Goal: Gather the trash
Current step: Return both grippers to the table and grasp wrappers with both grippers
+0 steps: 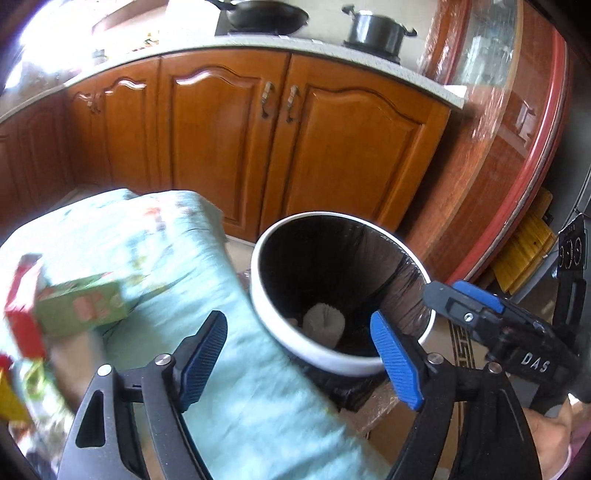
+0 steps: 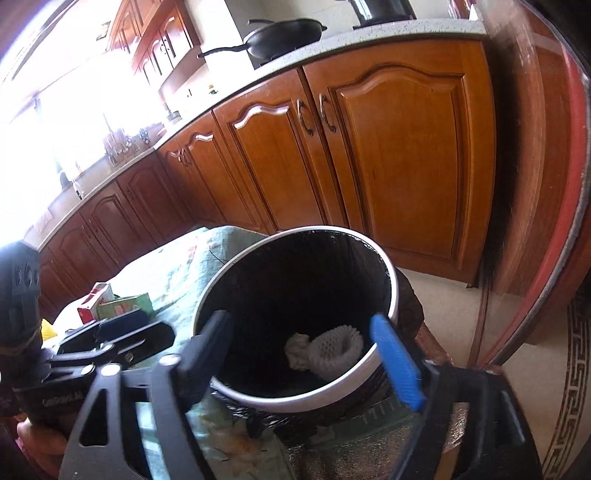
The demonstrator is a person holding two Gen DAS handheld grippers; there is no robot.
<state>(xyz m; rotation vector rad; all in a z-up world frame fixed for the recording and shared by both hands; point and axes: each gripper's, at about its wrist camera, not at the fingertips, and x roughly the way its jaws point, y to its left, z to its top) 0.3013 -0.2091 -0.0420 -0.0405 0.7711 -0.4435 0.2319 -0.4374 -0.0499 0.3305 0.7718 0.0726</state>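
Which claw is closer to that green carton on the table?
Left. The left claw hangs open over the cloth, with the green carton just beside it. The right claw is open at the bin's rim, farther away.

- A home kitchen: wooden cabinets (image 1: 221, 147) span 9 to 1 o'clock under a speckled countertop (image 2: 369, 35).
- A wok (image 1: 266, 14) and pot (image 1: 376, 31) sit at 12 o'clock.

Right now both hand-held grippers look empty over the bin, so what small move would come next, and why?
Probably the left hand-held gripper should swing left toward the green box on the cloth-covered table. Both it and the right hand-held gripper are open and hold nothing, the bin already holds a white foam net and crumpled paper, and boxes remain.
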